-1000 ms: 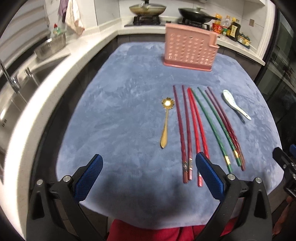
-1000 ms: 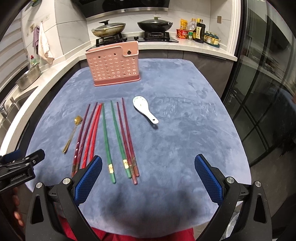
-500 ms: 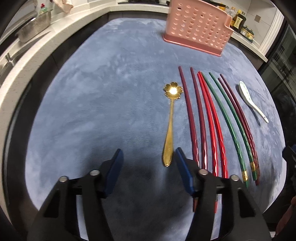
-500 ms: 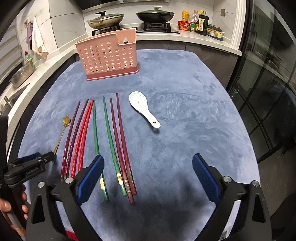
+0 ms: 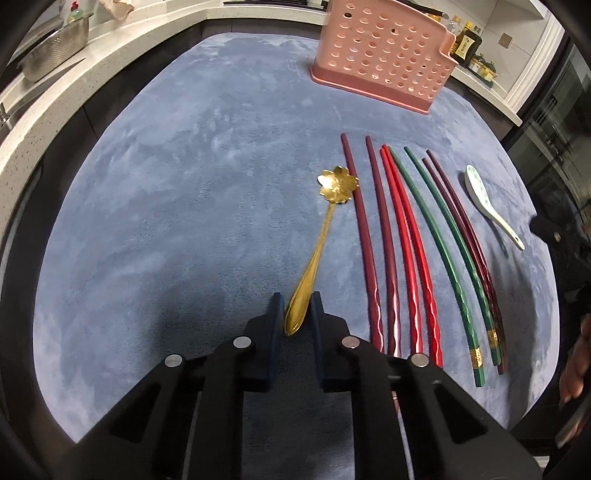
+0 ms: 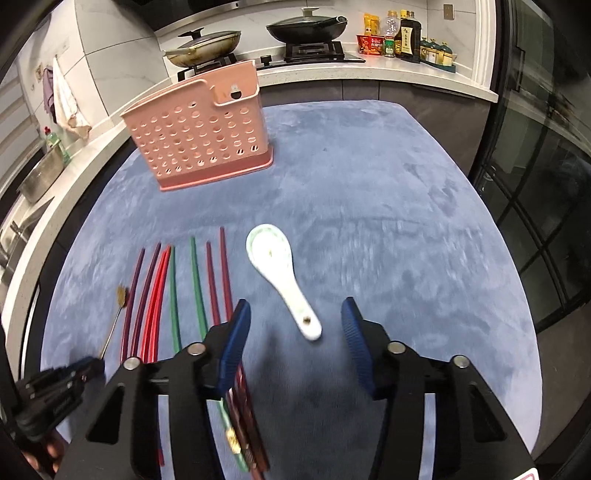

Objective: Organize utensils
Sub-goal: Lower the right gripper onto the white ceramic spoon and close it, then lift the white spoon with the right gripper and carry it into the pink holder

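Note:
A gold flower-bowl spoon (image 5: 338, 183) lies on the blue cloth (image 5: 184, 203). My left gripper (image 5: 295, 306) is closing, and its pads touch both sides of the spoon's handle end. Several red, green and maroon chopsticks (image 5: 406, 240) lie side by side to the right of it. A white ceramic spoon (image 6: 271, 254) lies beyond them. Its handle tip sits between the blue pads of my right gripper (image 6: 295, 306), which is closing but still stands well clear of the handle on both sides. The pink perforated holder (image 6: 199, 133) stands upright at the back of the cloth.
A white counter (image 5: 92, 74) wraps around the left and back. It holds a metal basin (image 5: 55, 55), two pans on a stove (image 6: 306, 29) and bottles (image 6: 402, 37). A dark glass door (image 6: 546, 184) borders the right. The cloth's right half (image 6: 388, 221) is bare.
My left gripper came down to the gold spoon's handle and closed from wide open onto it. My right gripper slid right from over the chopsticks to the white spoon, its jaws narrowing.

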`<action>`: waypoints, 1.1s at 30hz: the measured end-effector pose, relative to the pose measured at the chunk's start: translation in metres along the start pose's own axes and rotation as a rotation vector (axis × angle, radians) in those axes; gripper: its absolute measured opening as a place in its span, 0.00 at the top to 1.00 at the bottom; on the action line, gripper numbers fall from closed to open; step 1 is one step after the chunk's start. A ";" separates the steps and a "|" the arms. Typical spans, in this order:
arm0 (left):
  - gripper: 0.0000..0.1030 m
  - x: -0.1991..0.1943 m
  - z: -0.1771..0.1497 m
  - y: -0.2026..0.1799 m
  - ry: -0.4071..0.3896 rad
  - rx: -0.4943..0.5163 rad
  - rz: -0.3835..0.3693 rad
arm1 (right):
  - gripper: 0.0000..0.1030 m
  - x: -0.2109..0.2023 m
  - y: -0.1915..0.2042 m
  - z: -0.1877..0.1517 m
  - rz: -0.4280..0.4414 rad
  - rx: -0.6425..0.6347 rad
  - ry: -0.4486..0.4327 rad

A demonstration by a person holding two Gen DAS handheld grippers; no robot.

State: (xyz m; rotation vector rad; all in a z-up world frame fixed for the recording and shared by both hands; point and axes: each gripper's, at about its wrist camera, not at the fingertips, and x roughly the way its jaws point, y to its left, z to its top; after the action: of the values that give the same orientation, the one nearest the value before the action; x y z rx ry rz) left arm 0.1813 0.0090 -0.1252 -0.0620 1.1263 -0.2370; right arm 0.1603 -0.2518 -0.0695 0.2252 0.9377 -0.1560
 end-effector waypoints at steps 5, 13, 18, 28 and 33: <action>0.88 0.001 0.001 -0.003 0.005 0.009 -0.003 | 0.65 0.019 -0.005 0.010 0.021 -0.013 0.013; 0.88 0.003 0.004 -0.003 0.017 0.002 0.001 | 0.79 0.048 -0.018 0.010 0.094 0.029 0.092; 0.88 0.004 0.004 -0.003 0.019 0.000 0.005 | 0.88 0.057 -0.022 0.003 0.136 0.062 0.123; 0.88 0.005 0.004 -0.004 0.015 0.002 0.008 | 0.87 0.055 -0.019 -0.015 0.154 0.054 0.116; 0.88 0.000 0.004 -0.002 0.003 0.001 0.005 | 0.92 0.048 -0.014 -0.017 0.137 0.027 0.115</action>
State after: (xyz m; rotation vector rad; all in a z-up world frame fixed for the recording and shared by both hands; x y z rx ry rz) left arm 0.1842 0.0063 -0.1235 -0.0579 1.1287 -0.2337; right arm 0.1723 -0.2626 -0.1198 0.3253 1.0312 -0.0293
